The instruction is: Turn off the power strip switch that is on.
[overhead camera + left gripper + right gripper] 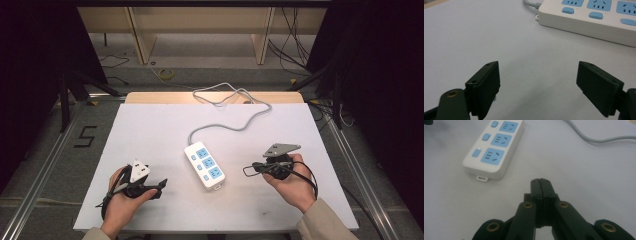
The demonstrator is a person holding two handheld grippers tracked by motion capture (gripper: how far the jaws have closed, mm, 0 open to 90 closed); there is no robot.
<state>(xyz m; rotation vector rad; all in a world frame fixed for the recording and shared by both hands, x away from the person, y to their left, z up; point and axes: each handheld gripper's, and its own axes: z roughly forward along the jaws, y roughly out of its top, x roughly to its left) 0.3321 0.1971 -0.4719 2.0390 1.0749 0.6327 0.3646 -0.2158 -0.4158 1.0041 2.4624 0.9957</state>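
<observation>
A white power strip (204, 164) with three blue sockets lies near the middle of the white table (150, 130). Its grey cable (235, 125) curls away to the far edge. My left gripper (161, 186) rests low at the front left and points at the strip. In the left gripper view it (538, 65) is open wide with bare table between its jaws, and the strip (599, 20) lies just ahead. My right gripper (246, 170) sits right of the strip, pointing left. In the right gripper view it (540, 181) is shut on nothing, with the strip (495, 147) and cable (594, 138) beyond.
The table's far wooden edge (215, 96) carries the looped cable. Beyond it are a wooden frame (142, 37), loose floor cables (292, 47) and a yellow coil (166, 74). A "5" mark (85, 136) is on the floor at the left. Metal rails (45, 165) flank the table.
</observation>
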